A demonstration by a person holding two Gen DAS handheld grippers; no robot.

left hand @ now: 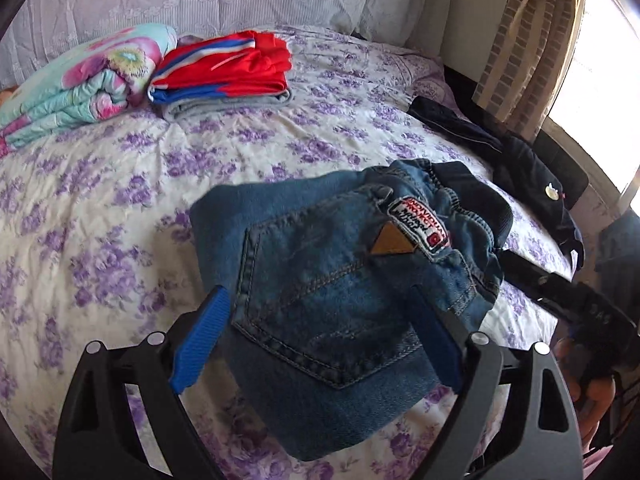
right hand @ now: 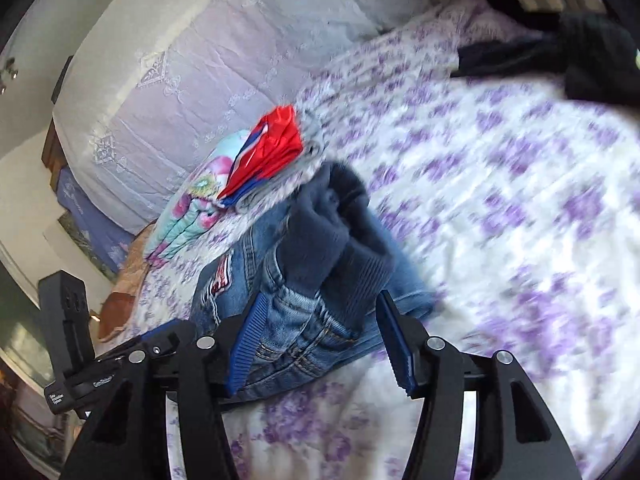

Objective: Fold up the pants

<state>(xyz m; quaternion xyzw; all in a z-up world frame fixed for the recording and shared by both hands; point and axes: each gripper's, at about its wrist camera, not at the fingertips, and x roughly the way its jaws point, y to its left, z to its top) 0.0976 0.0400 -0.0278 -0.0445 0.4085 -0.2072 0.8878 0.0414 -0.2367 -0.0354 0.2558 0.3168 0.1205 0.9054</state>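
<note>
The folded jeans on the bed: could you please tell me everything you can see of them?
The jeans are small, of mid-blue denim with tan stitching, folded into a compact bundle on the purple-flowered bedspread. A back pocket faces up, with a tan triangular patch and a red-and-white label beside it. The gathered waistband has a dark ribbed knit band. The left claw straddles the pocket end, jaws wide; the right claw brackets the waistband end.

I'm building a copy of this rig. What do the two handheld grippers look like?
Both the left gripper and the right gripper have black plastic frames with triangular cut-outs, silver round pins at the joints, and ribbed blue pads lining the jaws. White lettering marks the left gripper's body in the right wrist view.
</note>
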